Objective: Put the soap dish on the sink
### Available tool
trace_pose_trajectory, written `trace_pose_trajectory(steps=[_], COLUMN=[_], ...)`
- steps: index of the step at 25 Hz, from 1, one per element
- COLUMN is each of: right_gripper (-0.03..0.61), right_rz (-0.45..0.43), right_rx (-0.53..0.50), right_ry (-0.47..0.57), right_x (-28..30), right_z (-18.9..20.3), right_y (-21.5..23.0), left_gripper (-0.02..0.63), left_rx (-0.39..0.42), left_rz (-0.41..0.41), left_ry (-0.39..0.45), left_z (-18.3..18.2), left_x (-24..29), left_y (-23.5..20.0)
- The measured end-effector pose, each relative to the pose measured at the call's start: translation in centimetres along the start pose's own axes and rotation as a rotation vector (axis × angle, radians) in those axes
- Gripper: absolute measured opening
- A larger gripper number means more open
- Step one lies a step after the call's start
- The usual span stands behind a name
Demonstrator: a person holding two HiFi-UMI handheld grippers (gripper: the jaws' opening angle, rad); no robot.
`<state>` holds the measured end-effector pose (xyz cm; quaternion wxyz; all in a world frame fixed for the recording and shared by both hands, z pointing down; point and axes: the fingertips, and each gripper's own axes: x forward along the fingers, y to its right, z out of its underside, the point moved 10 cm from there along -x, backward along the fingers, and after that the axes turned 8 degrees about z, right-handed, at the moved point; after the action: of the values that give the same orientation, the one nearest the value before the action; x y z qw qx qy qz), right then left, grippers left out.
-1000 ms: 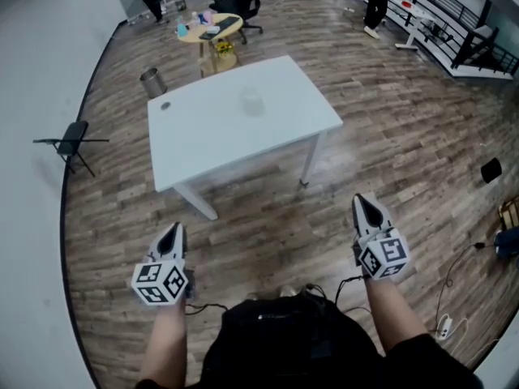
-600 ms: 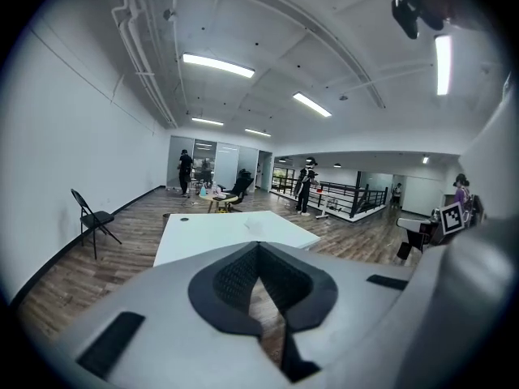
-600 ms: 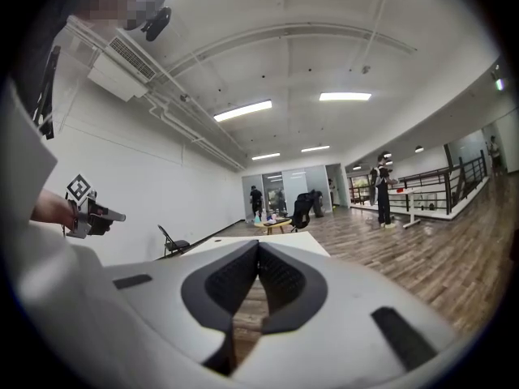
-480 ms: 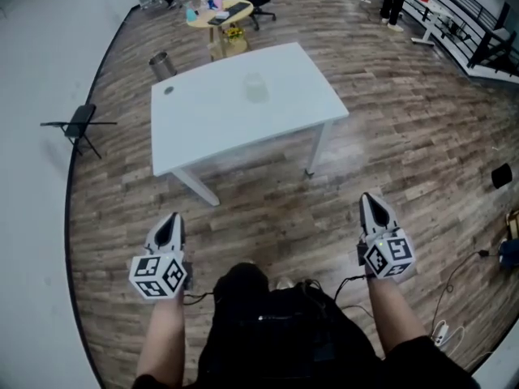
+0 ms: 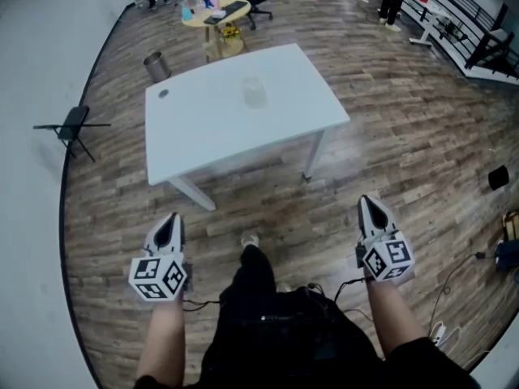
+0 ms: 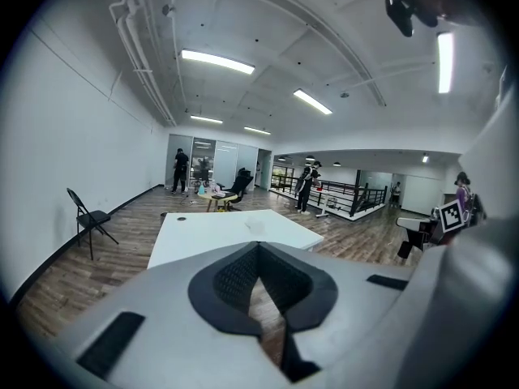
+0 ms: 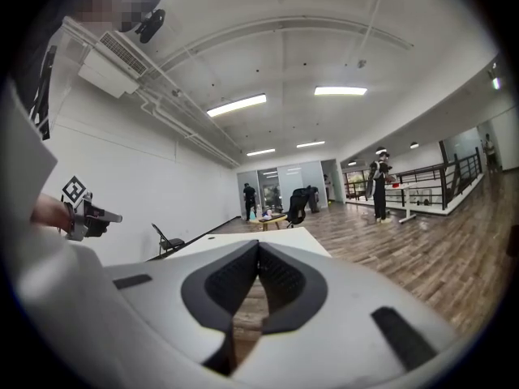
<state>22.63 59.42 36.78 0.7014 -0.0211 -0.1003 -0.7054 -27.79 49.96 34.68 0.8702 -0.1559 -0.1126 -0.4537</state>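
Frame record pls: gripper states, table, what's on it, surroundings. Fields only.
left gripper: jaws together, nothing between them
right gripper: jaws together, nothing between them
white rectangular table: ahead of both grippers, apart from them
on table: pale translucent object near the middle, too small to identify; small dark round spot near the far left corner
sink: not in view
surroundings: black folding chair at left; grey metal bin and round wooden table beyond the white table

White table [image 5: 219, 128], brown wood-plank floor [image 5: 405, 136], black folding chair [image 5: 71, 125]
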Motion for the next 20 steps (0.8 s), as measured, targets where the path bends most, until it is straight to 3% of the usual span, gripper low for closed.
trace_pose_trajectory(steps=[10,20], right_gripper=[0.006,0.006], right_rz=[0.053,0.077], right_rx=[-0.024,-0.023], right_ry=[-0.025,-0.019], right_x=[7.2,17.5], right_z=[-1.1,-4.5], right_y=[-0.4,-3.1], left_gripper=[-0.011,-0.011], left_rx=[-0.009,0.006], left_rz=[0.041,0.091], left_ry=[-0.006,-0.03], left_z=[-1.8,-7.0], left_x=[7.4,16.2], left_y=[-5.4,-12.4])
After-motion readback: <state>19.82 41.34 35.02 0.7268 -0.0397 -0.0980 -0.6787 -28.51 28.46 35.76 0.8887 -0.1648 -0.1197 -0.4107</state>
